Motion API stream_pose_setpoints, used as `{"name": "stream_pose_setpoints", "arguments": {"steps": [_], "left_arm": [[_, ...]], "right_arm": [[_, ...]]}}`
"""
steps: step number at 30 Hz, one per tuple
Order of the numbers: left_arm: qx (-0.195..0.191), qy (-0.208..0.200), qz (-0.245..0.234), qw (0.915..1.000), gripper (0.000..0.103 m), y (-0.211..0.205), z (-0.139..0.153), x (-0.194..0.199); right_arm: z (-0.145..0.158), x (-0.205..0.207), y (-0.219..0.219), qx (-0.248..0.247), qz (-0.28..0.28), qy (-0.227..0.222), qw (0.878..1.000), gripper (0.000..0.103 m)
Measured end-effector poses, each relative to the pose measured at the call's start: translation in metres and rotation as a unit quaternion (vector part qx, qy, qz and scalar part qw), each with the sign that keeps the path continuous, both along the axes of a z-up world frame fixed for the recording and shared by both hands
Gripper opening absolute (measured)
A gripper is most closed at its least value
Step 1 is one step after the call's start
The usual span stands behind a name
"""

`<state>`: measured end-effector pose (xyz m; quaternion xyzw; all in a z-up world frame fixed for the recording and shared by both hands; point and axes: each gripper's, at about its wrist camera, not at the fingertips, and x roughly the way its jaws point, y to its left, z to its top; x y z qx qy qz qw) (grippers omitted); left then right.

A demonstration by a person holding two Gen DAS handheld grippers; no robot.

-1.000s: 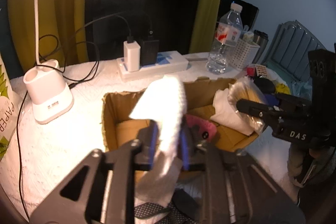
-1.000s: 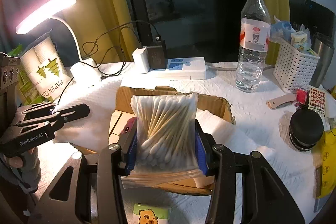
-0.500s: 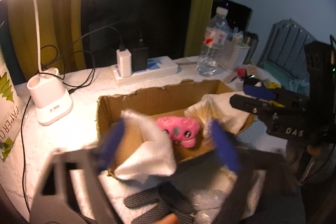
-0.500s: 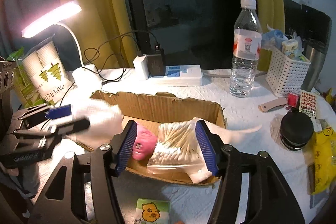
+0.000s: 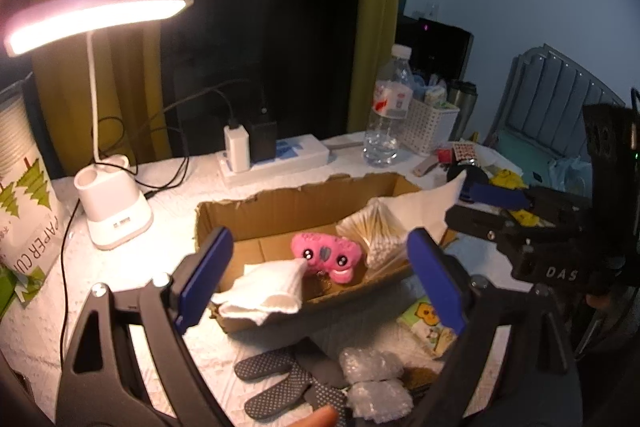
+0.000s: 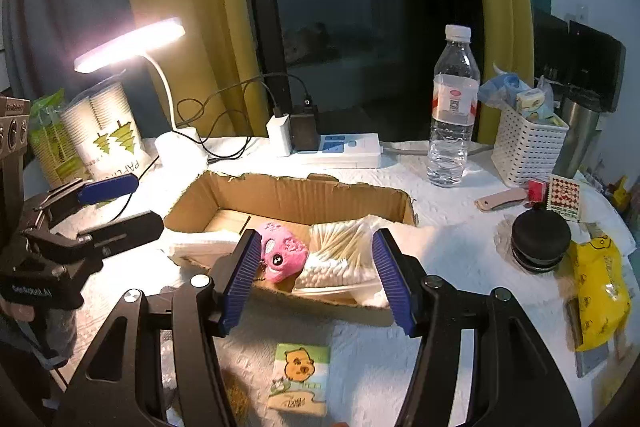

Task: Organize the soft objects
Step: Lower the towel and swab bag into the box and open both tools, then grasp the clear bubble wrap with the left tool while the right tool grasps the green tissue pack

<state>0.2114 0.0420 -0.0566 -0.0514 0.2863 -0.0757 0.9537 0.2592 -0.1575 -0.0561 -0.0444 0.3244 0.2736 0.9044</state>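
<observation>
Both tools agape, cardboard box rim clear

Both wrist views look down, close, at one shared cardboard box — from opposite sides.

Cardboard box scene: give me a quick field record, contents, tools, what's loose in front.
container: open brown cardboard box
contents: pink plush toy; clear bag of cotton swabs; folded white cloth at one end, partly over the rim
left tool: open, empty
right tool: open, empty
in front of box: small tissue pack with a cartoon animal; dark dotted glove; bubble wrap pieces
</observation>
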Motion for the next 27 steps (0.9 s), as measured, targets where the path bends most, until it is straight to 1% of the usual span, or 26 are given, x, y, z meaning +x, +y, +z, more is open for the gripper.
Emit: {"name": "stream_pose_setpoints", "arguments": {"steps": [2, 3, 11, 21, 27], "left_arm": [[-0.001, -0.002, 0.001, 1.0000, 0.090, 0.000, 0.002, -0.006], [-0.001, -0.002, 0.001, 1.0000, 0.090, 0.000, 0.003, -0.007], [0.003, 0.000, 0.000, 1.0000, 0.090, -0.009, 0.000, -0.025], [0.002, 0.025, -0.010, 0.9996, 0.090, -0.028, -0.023, -0.041], [-0.003, 0.043, -0.016, 0.9990, 0.090, -0.037, -0.040, -0.045]], "right_arm": [[0.002, -0.005, -0.003, 0.001, -0.002, -0.002, 1.000, 0.061], [0.003, -0.007, -0.005, -0.003, -0.004, 0.008, 1.000, 0.061], [0.003, -0.026, -0.013, -0.002, -0.008, 0.007, 1.000, 0.061], [-0.013, -0.047, -0.023, -0.005, -0.013, 0.021, 1.000, 0.061], [-0.030, -0.055, -0.030, -0.006, -0.016, 0.036, 0.999, 0.061]]}}
